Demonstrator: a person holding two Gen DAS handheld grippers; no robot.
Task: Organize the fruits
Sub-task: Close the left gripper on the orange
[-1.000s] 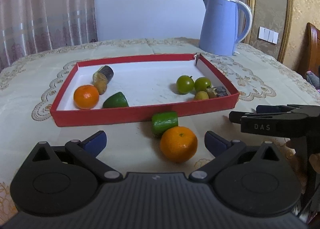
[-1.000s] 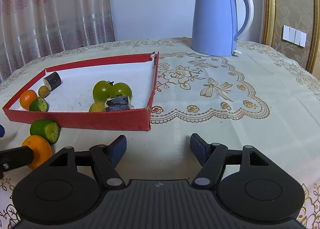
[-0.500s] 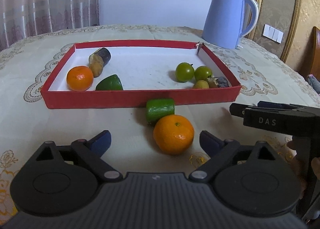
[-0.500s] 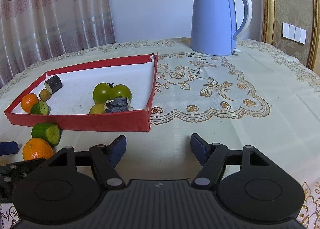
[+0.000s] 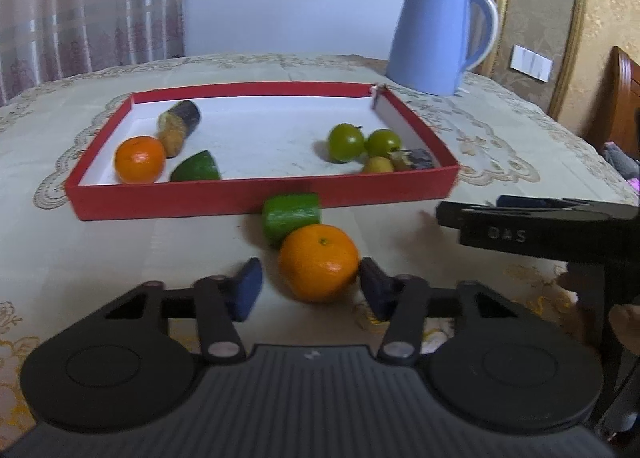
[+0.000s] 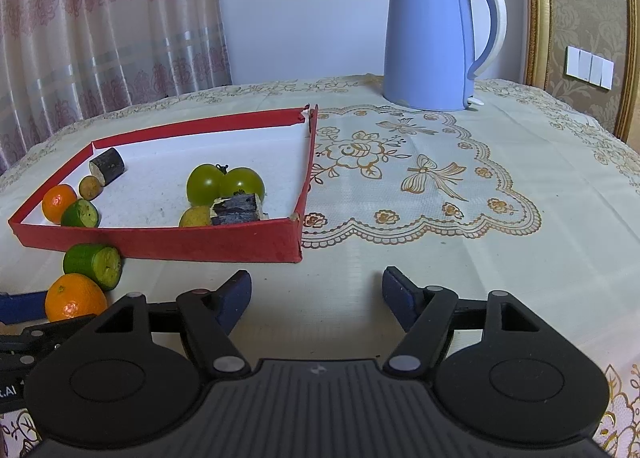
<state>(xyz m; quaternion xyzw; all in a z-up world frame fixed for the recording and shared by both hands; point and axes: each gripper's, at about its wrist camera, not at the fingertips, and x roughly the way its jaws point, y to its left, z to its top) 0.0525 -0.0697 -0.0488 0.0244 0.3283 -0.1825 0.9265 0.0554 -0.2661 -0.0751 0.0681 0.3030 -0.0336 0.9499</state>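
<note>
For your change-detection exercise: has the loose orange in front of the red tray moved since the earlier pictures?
No: the loose orange still touches the cut green piece against the red tray; only the left gripper has just been closing around it.

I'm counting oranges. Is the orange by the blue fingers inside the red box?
No, that orange sits on the tablecloth in front of the red box, outside its wall; a different orange lies inside.

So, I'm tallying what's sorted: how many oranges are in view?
2. One round orange lies in the red cardboard tray, at its left end; the other orange sits on the tablecloth between the left gripper's jaws.
</note>
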